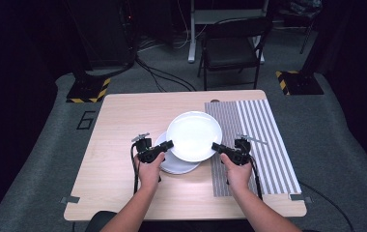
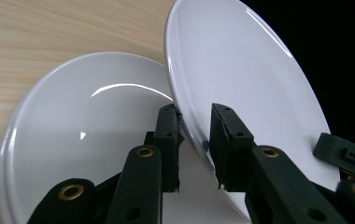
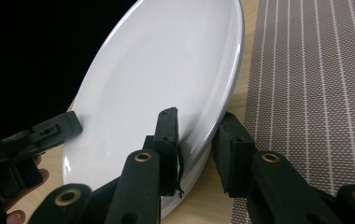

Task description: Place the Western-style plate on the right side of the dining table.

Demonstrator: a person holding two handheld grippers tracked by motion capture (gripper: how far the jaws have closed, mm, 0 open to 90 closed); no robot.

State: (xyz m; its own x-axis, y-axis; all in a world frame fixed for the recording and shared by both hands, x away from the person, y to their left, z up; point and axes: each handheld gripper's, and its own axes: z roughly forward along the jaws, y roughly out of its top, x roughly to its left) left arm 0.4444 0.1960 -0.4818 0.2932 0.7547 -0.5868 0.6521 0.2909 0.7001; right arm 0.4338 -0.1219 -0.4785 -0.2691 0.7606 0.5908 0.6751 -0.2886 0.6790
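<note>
A white plate (image 1: 193, 135) hangs above the table, held by its rim from both sides. My left gripper (image 1: 168, 144) is shut on the plate's left rim (image 2: 187, 116), one jaw above and one below. My right gripper (image 1: 216, 146) is shut on the plate's right rim (image 3: 208, 130) in the same way. Under the raised plate, a second white plate (image 1: 174, 165) lies flat on the wooden table (image 1: 123, 125); it appears large and near in the left gripper view (image 2: 82, 135).
A striped grey placemat (image 1: 259, 140) covers the table's right side, close under my right gripper (image 3: 306, 84). Beyond the table's far edge stand a black chair (image 1: 232, 48) and floor stands with yellow-black markings (image 1: 90, 89).
</note>
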